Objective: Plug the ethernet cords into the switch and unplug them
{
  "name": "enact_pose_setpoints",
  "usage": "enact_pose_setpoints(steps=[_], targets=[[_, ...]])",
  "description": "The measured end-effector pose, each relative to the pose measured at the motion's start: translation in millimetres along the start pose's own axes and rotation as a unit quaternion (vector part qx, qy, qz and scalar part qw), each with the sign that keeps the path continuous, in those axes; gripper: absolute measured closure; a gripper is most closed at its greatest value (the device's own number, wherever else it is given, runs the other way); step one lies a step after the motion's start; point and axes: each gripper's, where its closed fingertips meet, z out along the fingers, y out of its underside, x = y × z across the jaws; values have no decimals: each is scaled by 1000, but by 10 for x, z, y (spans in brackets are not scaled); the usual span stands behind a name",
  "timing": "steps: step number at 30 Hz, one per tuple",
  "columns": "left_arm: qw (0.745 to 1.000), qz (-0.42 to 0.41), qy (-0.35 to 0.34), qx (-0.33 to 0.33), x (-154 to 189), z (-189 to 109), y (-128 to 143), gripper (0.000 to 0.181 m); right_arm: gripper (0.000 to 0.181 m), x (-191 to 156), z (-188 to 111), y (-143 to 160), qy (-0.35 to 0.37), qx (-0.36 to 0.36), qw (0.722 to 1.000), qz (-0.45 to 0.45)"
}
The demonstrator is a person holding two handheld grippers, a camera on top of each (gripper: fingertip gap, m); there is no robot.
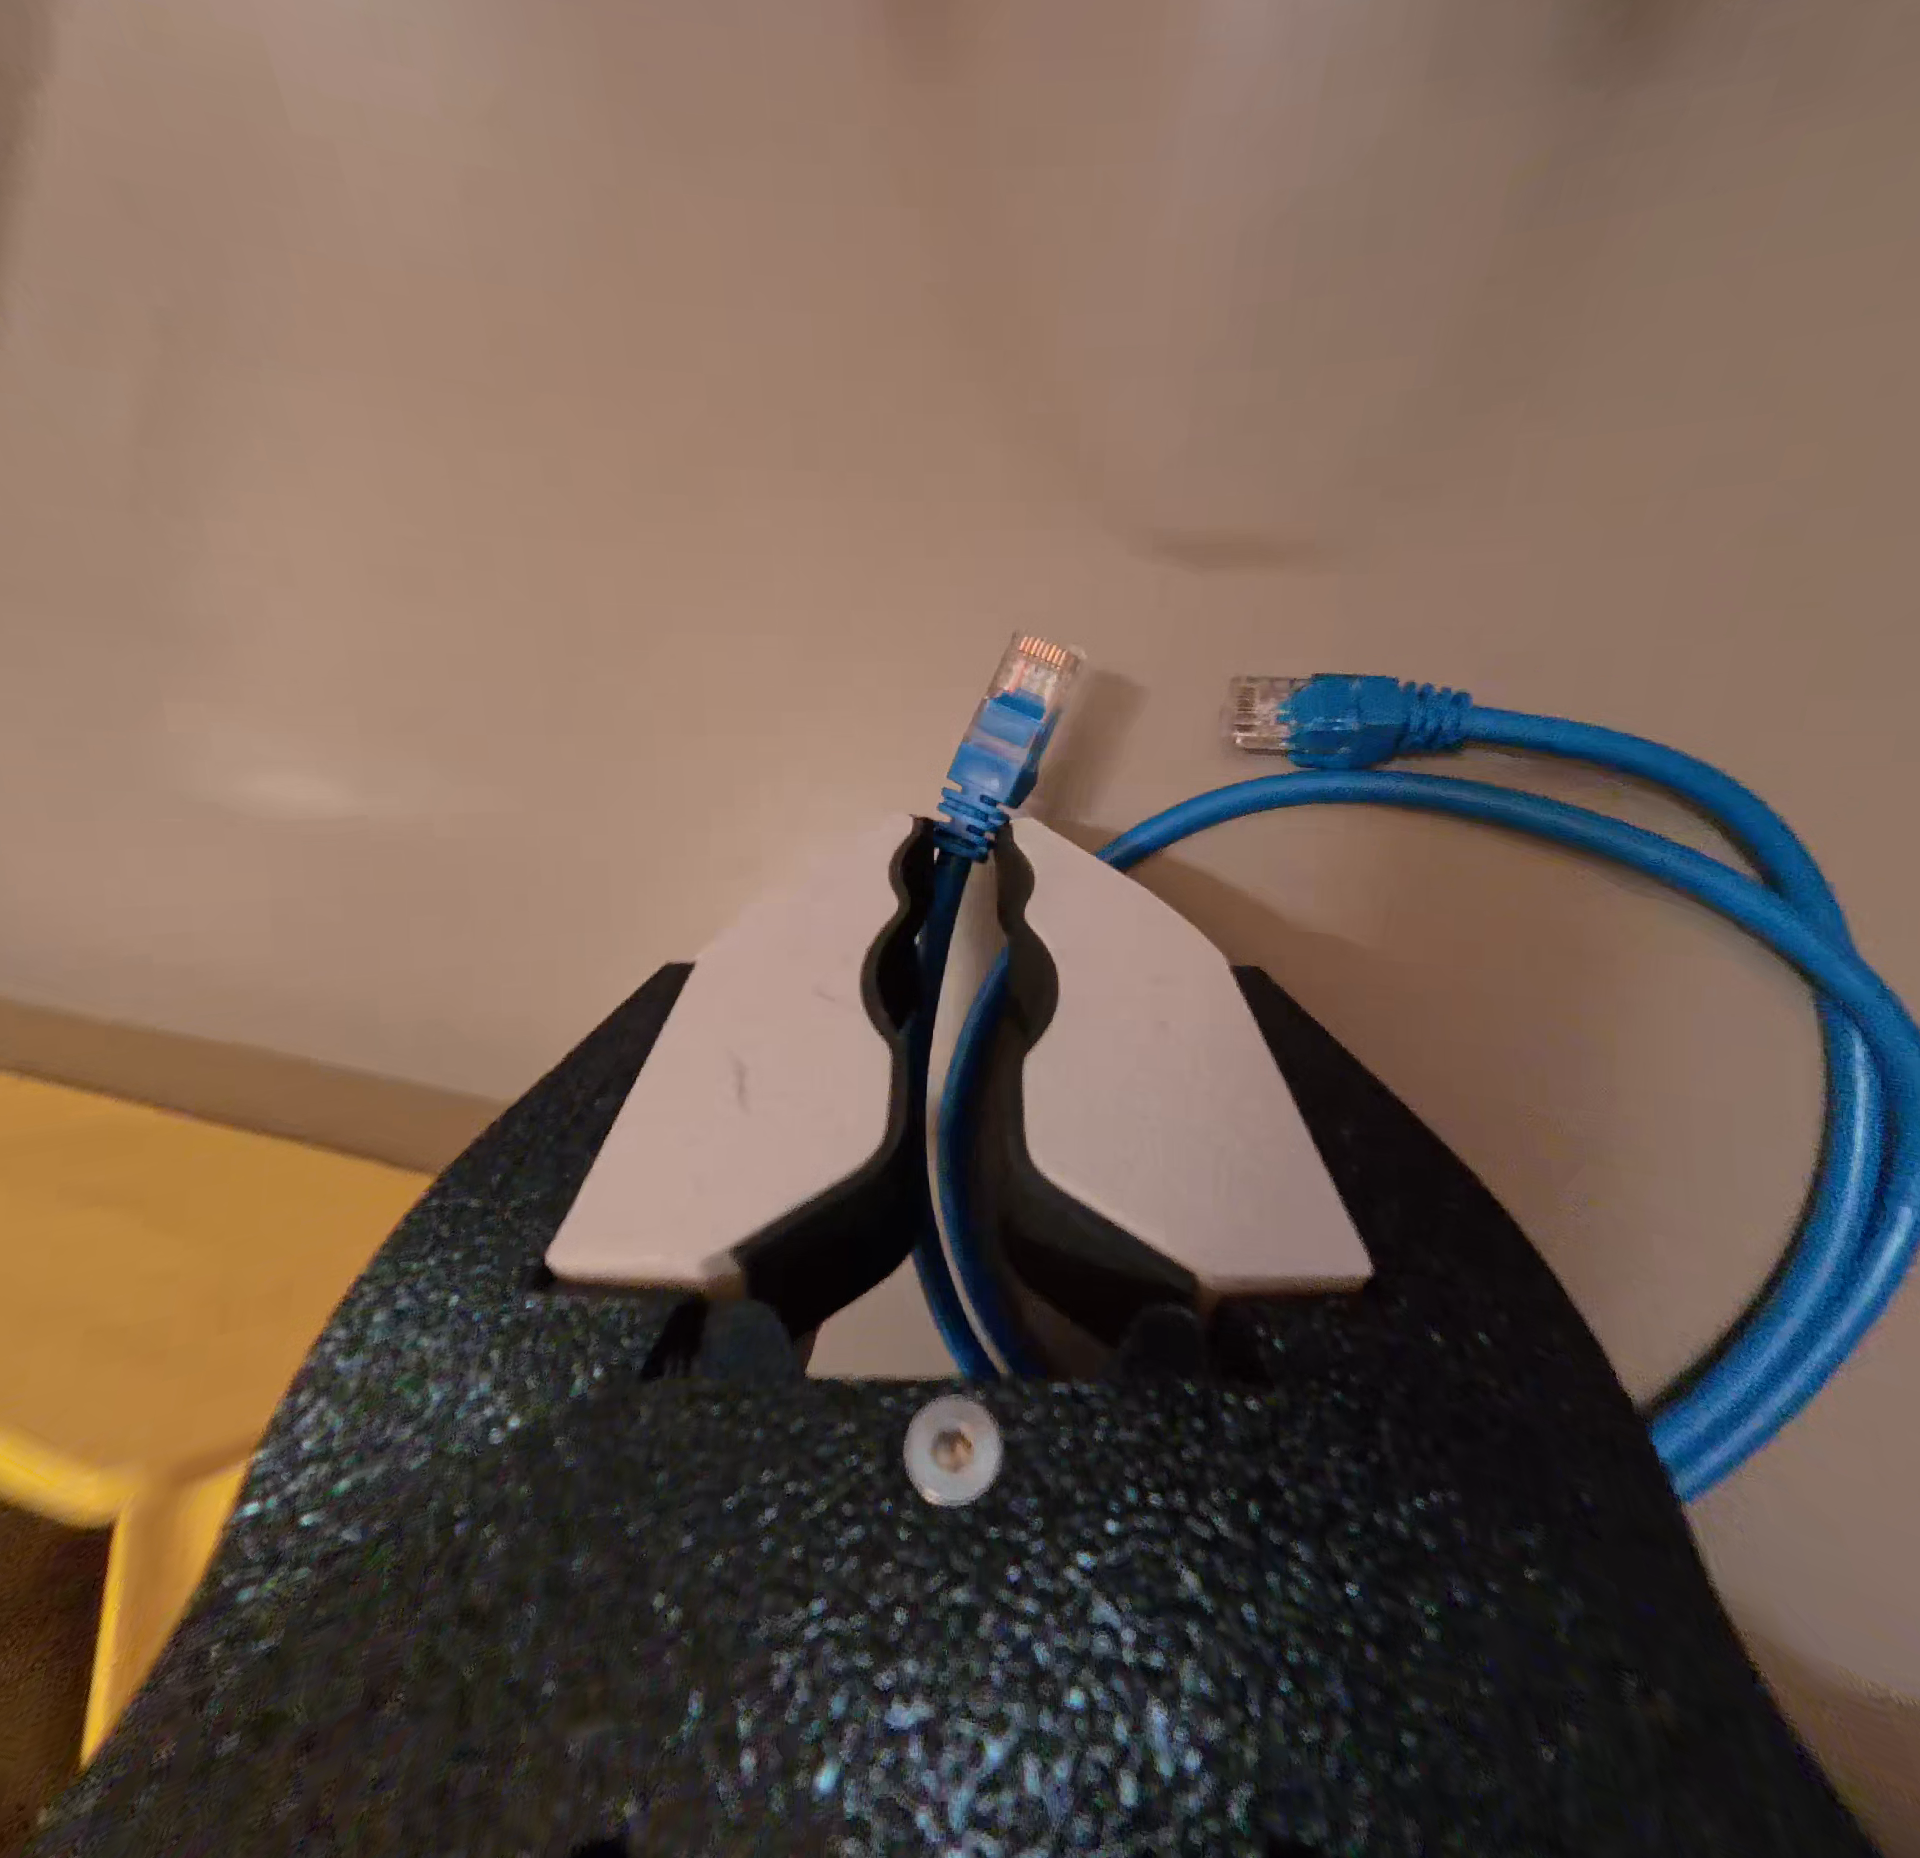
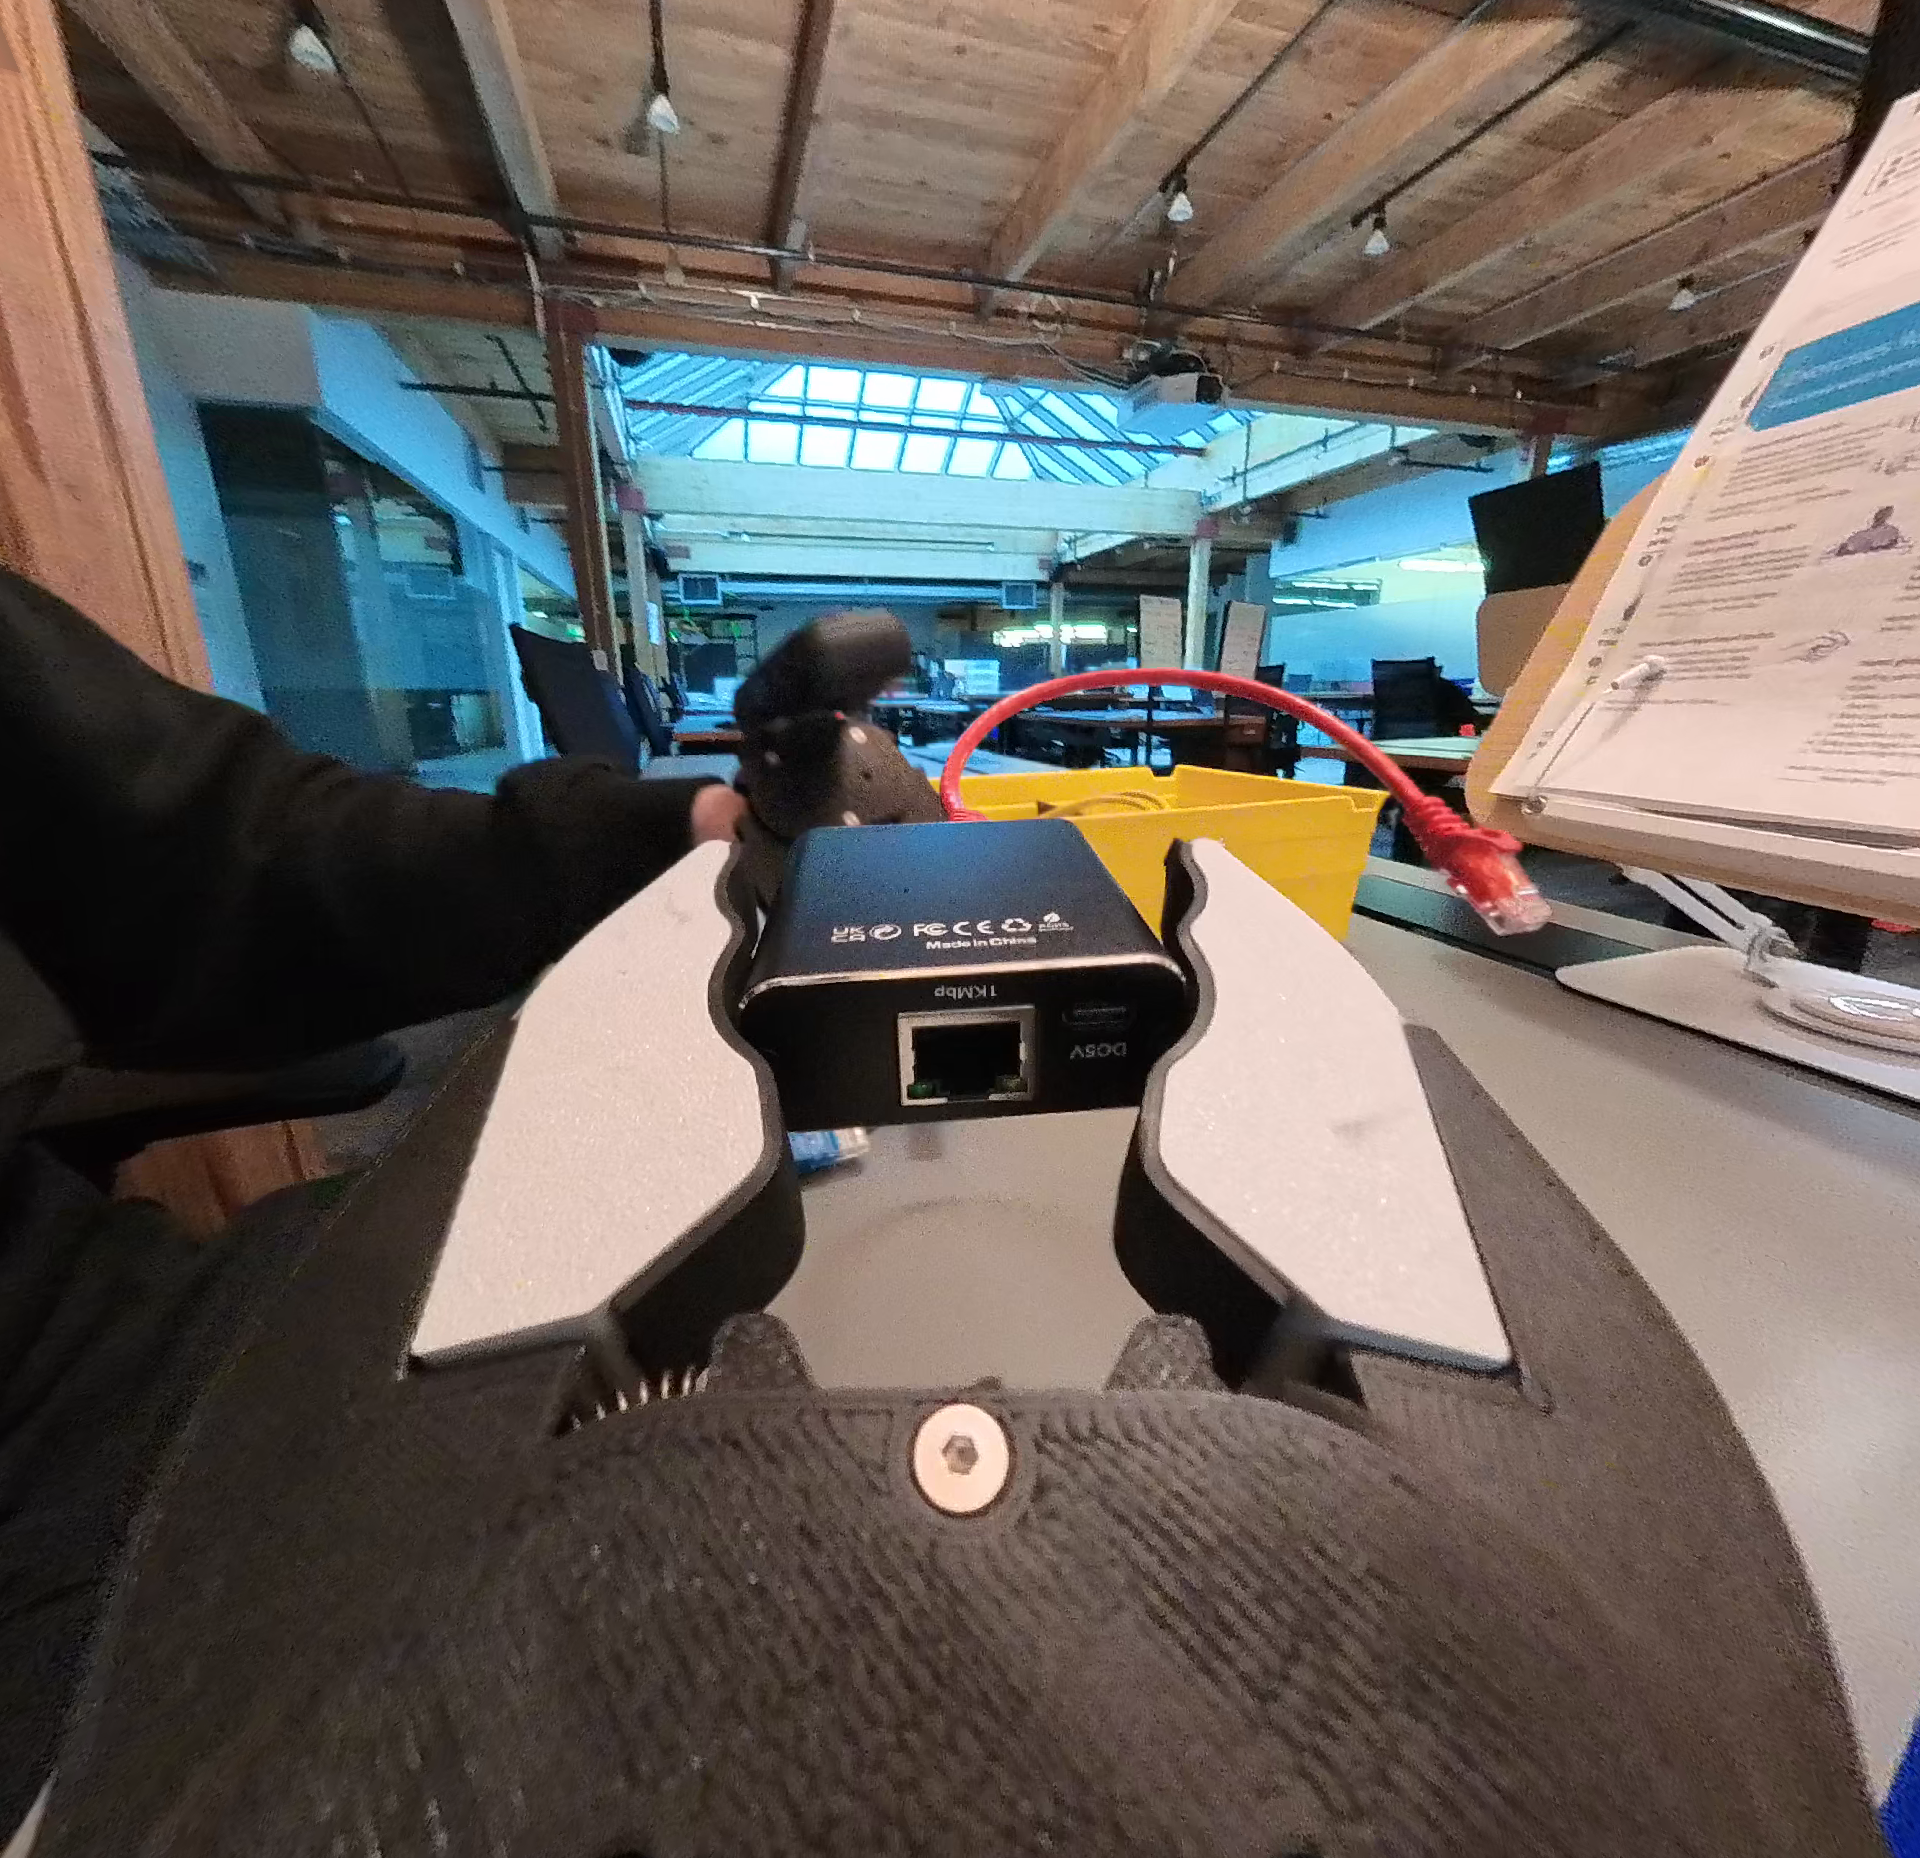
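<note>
My left gripper (image 1: 961, 821) is shut on a blue ethernet cord (image 1: 1766, 935) just behind its clear plug (image 1: 1023, 702), which sticks out past the fingertips. The cord loops to the right and its other plug (image 1: 1273, 712) lies on the pale table (image 1: 520, 458). My right gripper (image 2: 954, 852) is shut on a small black switch (image 2: 951, 925), held above the table. An empty port (image 2: 966, 1055) faces the camera. A red ethernet cord (image 2: 1143, 681) arches from the switch's far side, and its free plug (image 2: 1496, 889) hangs to the right.
A yellow bin (image 2: 1247, 821) stands behind the switch and shows in the left wrist view (image 1: 135, 1289) at lower left. A person's black sleeve (image 2: 260, 852) holds the left gripper (image 2: 821, 738) beyond the switch. A document stand (image 2: 1766, 613) is on the right. A blue piece (image 2: 826, 1148) lies under the switch.
</note>
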Motion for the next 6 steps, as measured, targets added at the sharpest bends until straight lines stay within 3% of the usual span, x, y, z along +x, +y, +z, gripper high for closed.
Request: enact_pose_setpoints(steps=[6], targets=[[998, 30, -52, -11, 135, -294, -354, 170, 105, -40, 109, 111, 5, -28, 999, -20]])
